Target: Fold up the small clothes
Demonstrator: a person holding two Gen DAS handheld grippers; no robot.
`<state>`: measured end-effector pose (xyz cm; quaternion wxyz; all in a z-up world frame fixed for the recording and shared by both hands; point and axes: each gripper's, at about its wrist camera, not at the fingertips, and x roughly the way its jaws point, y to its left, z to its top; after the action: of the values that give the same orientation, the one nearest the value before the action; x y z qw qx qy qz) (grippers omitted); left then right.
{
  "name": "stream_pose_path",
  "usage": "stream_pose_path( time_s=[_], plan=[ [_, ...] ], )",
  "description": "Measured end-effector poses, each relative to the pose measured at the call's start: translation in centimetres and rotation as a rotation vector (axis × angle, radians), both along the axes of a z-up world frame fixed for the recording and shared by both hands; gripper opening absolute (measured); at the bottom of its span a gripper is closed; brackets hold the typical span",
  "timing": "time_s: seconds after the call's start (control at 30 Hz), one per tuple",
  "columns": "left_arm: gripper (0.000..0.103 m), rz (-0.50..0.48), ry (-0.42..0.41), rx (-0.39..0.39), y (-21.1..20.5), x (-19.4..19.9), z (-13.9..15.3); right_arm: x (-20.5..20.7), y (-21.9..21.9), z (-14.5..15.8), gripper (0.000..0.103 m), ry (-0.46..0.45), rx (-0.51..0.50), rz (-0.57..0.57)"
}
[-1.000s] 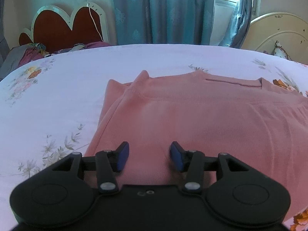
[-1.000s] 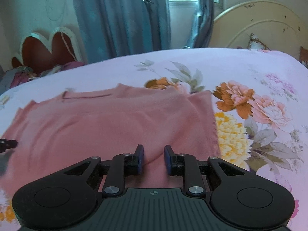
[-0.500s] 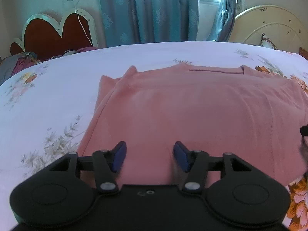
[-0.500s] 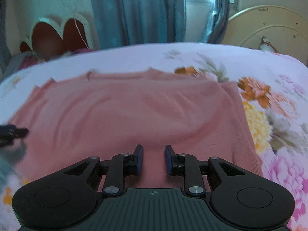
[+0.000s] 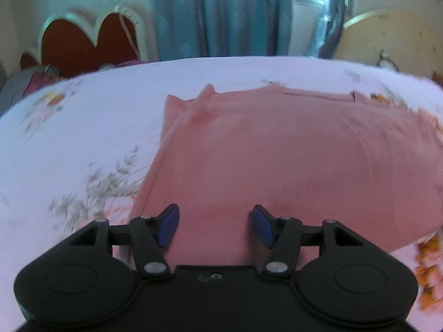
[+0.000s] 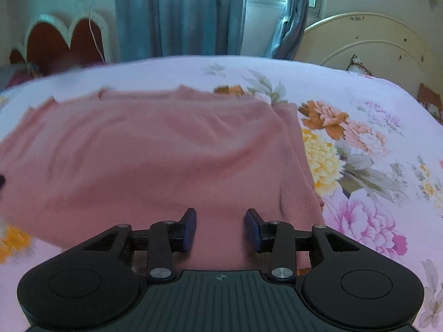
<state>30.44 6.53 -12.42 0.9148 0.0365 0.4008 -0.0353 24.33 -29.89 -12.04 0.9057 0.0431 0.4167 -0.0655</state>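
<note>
A pink knit top [image 5: 290, 149] lies flat on the bed, sleeves folded in, neckline at the far side. It also shows in the right wrist view [image 6: 155, 155]. My left gripper [image 5: 215, 222] is open and empty above the near hem, toward the top's left edge. My right gripper [image 6: 220, 228] is open and empty above the near hem, close to the top's right edge. Neither gripper holds any cloth. The near hem itself is hidden behind both gripper bodies.
The bed has a pale pink floral sheet [image 6: 360, 149]. A red scalloped headboard [image 5: 88, 38] and a heap of clothes [image 5: 30, 83] lie at the far left. A cream round headboard [image 6: 368, 44] stands far right. Blue curtains [image 5: 221, 13] hang behind.
Both grippers have opened wider, the right one clearly so. Both views have drawn back a little toward the near hem, and the right gripper has shifted toward the top's right edge.
</note>
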Motion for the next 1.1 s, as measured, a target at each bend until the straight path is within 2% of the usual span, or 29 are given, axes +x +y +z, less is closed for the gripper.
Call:
stream_pose_path(
  time_s=[0.2,0.37,0.47,0.6,0.77,0.87,0.93,1.0,1.03,1.1],
  plan=[
    [0.058,0.104,0.104,-0.214,2.8,-2.2,0.6,1.3,3.3,2.4,0.040,-0.064,0.058,0.089],
    [0.060,0.182,0.182,-0.395,4.6,-3.4,-0.5,2.8,5.6,2.9,0.040,-0.078,0.145,0.130],
    [0.061,0.211,0.162,-0.470,5.1,-3.0,-1.3,3.4,7.0,2.9,0.039,-0.075,0.150,0.159],
    [0.069,0.268,0.105,-0.587,5.7,-1.8,-2.2,4.8,8.1,1.8,0.039,-0.060,0.150,0.175],
    [0.070,0.312,0.013,-0.670,5.7,0.7,-3.3,7.5,8.9,0.7,0.039,-0.056,0.139,0.150],
    [0.060,0.331,-0.026,-0.711,5.8,1.9,-3.9,9.3,9.3,0.1,0.039,-0.063,0.122,0.132],
    [0.046,0.348,-0.045,-0.731,6.1,2.5,-4.3,10.3,9.7,-0.7,0.039,-0.055,0.113,0.123],
    [0.028,0.365,-0.052,-0.747,6.5,2.9,-4.8,10.9,10.4,-2.3,0.039,-0.011,0.091,0.134],
    [0.024,0.376,-0.052,-0.761,6.8,2.9,-5.1,11.0,10.6,-3.4,0.039,0.012,0.079,0.145],
    [0.016,0.385,-0.053,-0.778,7.1,2.9,-5.4,10.3,11.0,-4.1,0.039,-0.032,0.029,0.166]
  ],
)
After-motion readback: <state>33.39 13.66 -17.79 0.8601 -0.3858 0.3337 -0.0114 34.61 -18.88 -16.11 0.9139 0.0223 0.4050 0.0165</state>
